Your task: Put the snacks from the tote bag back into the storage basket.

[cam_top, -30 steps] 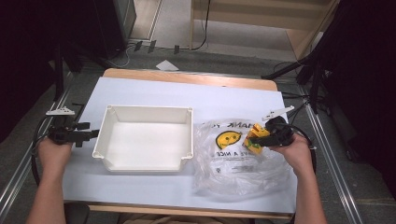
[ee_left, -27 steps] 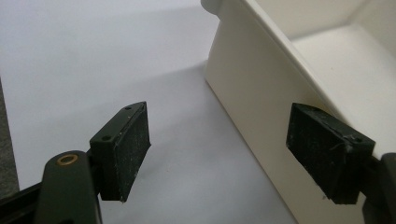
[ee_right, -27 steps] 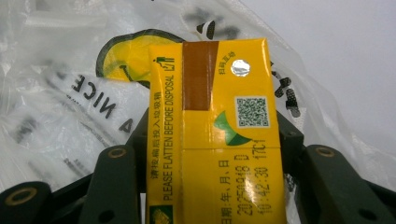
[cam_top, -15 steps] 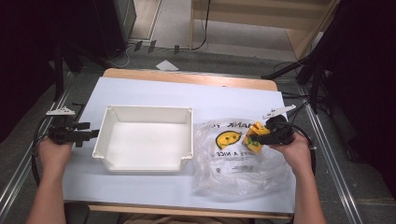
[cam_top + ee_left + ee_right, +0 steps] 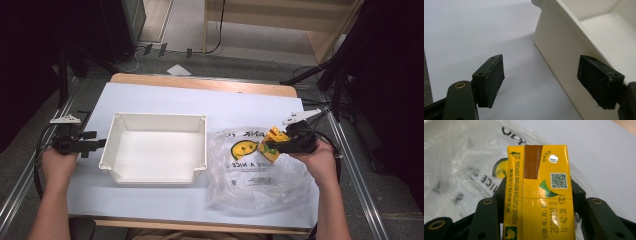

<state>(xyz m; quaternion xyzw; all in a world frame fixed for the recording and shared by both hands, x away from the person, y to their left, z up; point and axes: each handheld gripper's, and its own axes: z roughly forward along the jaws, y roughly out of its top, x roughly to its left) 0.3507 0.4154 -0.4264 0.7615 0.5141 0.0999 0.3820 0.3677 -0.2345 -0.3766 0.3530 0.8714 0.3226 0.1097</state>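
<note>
Right claw (image 5: 270, 146) clamped on a yellow drink carton (image 5: 539, 192), jaws squeezing its two sides, held just above the clear plastic bag (image 5: 255, 175) at the counter's (image 5: 165, 95) right, probably bound for the white tray (image 5: 155, 172). Left claw (image 5: 541, 80) open and empty, jaws either side of the tray's left wall, likely to steady it. Tray stands empty beside the bag; open path over its near rim.
</note>
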